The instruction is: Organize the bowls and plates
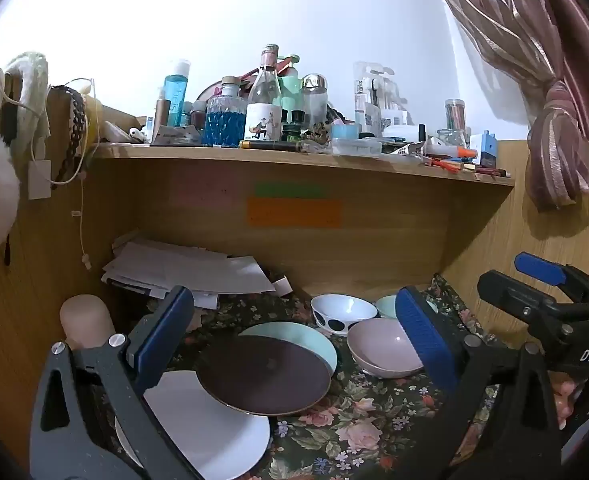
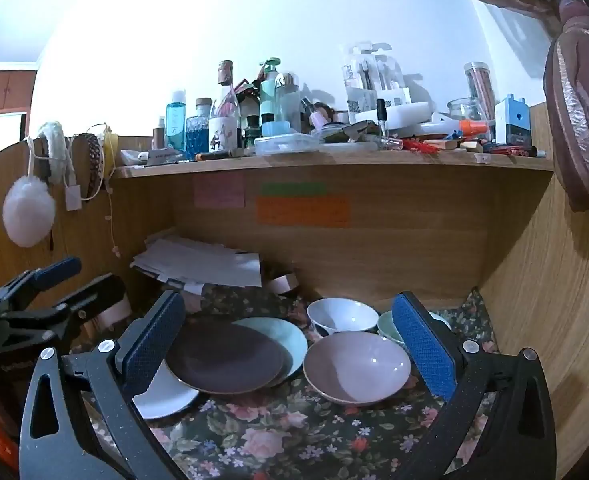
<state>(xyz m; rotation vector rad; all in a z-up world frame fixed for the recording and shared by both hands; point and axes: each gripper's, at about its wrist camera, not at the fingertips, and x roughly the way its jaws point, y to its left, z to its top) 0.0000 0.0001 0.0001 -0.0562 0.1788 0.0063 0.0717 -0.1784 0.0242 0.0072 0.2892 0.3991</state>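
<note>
Both hand-held grippers spread above brown plate [image 2: 224,362]

Three plates [image 2: 222,364] are overlapped on the cloth [image 2: 294,432] at the left, the middle one lying over the other two. Three bowls [image 2: 356,366] are clustered just right of them (one is half hidden behind a gripper finger). Papers [image 2: 202,262] are piled behind the plates, against the back panel. Bottles [image 2: 198,128] are crowded on the shelf [image 2: 334,162] above.
</note>
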